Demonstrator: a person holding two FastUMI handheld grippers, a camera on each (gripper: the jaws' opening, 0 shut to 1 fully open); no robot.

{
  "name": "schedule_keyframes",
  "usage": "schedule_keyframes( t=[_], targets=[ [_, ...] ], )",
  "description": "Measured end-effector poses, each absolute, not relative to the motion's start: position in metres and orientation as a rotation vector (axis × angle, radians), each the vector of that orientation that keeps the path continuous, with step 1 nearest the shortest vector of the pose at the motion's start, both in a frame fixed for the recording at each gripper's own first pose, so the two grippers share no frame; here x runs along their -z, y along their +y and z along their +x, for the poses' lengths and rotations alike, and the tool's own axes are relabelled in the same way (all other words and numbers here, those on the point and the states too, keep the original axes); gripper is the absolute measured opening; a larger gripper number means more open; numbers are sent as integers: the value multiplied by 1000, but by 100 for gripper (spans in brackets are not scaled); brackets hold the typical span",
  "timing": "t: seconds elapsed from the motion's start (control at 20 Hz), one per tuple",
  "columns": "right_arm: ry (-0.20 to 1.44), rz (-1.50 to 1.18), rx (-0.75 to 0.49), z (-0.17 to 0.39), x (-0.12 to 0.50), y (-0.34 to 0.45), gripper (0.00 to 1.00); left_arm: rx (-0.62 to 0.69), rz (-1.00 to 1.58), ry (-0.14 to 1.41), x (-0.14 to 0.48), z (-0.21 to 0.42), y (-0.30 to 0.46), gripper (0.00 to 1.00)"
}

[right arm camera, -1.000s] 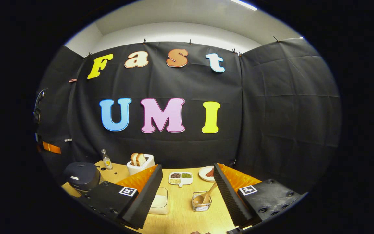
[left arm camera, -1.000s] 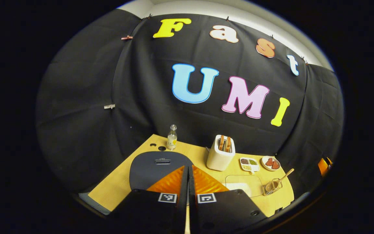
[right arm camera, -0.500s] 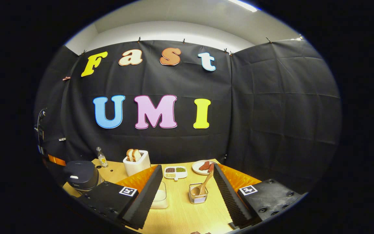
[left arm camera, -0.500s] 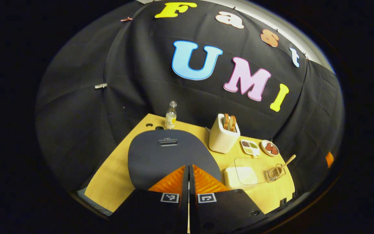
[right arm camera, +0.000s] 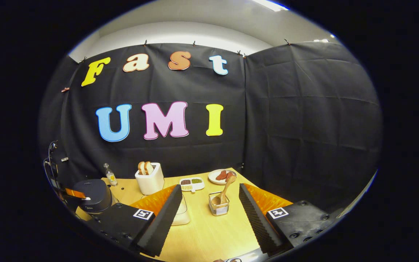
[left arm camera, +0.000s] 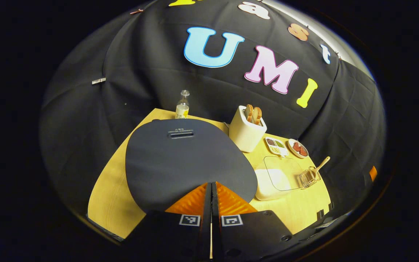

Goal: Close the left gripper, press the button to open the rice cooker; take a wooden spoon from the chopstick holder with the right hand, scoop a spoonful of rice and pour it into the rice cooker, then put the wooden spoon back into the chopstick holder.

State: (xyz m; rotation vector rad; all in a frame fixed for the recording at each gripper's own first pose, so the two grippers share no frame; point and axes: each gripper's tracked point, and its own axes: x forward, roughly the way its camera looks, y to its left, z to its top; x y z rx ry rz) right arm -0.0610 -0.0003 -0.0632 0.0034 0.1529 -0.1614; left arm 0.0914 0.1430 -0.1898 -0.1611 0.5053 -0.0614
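The dark blue rice cooker (left arm camera: 180, 160) sits with its lid down, close under my left gripper (left arm camera: 211, 185). That gripper is shut, its orange fingers pressed together over the lid's near edge, and the button is hidden beneath them. A wooden spoon (left arm camera: 320, 165) stands in the wire chopstick holder (left arm camera: 306, 178) at the right. The white rice box with a clear lid (left arm camera: 275, 178) lies between cooker and holder. My right gripper (right arm camera: 209, 189) is open, with the holder (right arm camera: 219, 208) and spoon (right arm camera: 224, 188) ahead between its fingers, apart from them. The left gripper (right arm camera: 74, 193) shows at the cooker (right arm camera: 91, 194).
A white toaster (left arm camera: 246, 131) with bread stands behind the rice box. A small bottle (left arm camera: 182, 105) is at the table's back edge. A divided dish (left arm camera: 275, 144) and a plate of red food (left arm camera: 297, 148) lie at the back right. Black cloth walls enclose the wooden table (right arm camera: 209, 236).
My left gripper has come down and forward onto the rice cooker, whose lid now looms much larger. The right gripper has drifted slightly, still open, with the holder a little farther ahead.
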Motion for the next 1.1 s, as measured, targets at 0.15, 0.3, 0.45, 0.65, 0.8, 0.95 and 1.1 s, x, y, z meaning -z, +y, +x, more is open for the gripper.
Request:
schedule_keyframes(
  t=[0.15,0.3,0.45,0.65,0.8,0.95,1.1],
  targets=[
    [152,-16,177,-72,67,-5,98,50,-134,507,192,91,142,7],
    [178,10,194,-76,77,-11,98,31,-69,491,195,89,140,7],
    [175,38,201,-71,73,-17,98,5,33,510,198,89,140,8],
    [171,47,182,-69,77,-14,96,-37,41,504,195,88,140,8],
    [189,37,159,-67,82,-16,96,-79,39,482,186,87,139,7],
    [210,21,150,-56,83,-31,96,-149,-15,345,133,84,133,10],
    [218,38,159,-36,82,-47,96,-216,-14,165,58,78,135,7]
  ],
)
